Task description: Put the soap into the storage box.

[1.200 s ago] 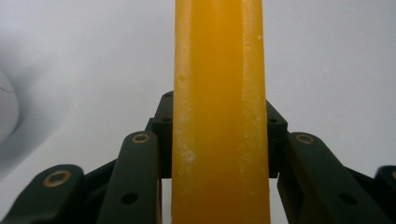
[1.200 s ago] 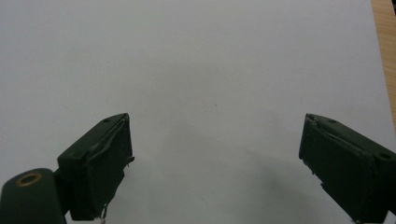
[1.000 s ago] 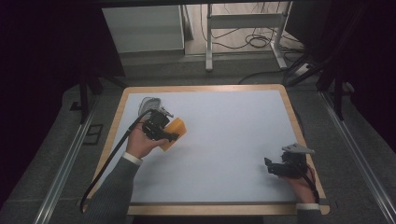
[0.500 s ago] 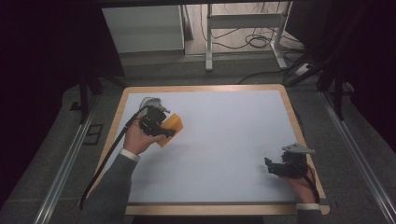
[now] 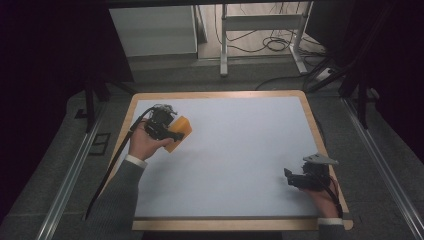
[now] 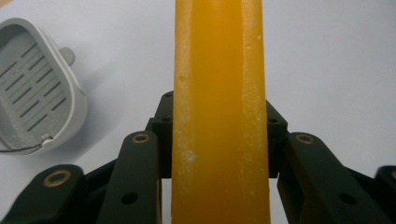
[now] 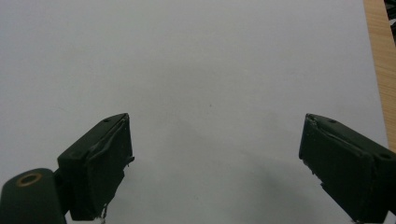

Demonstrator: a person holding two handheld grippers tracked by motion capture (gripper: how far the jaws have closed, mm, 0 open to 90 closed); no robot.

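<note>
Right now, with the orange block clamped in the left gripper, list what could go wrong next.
1. The orange block is gripped across its narrow sides by the left gripper; its long free end might twist or slip on a fast swing.
2. The grey slotted dish lies close beside the block; a careless lowering could knock it.
3. The right gripper, open near the table's wooden edge, is too far away to catch a drop.

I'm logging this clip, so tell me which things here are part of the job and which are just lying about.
Part of the job, as far as I can judge:
- orange soap bar, clamped in the left gripper
- grey slotted soap dish, beside it
- right gripper, open and idle

Lying about:
- cables on the floor beyond the table
</note>
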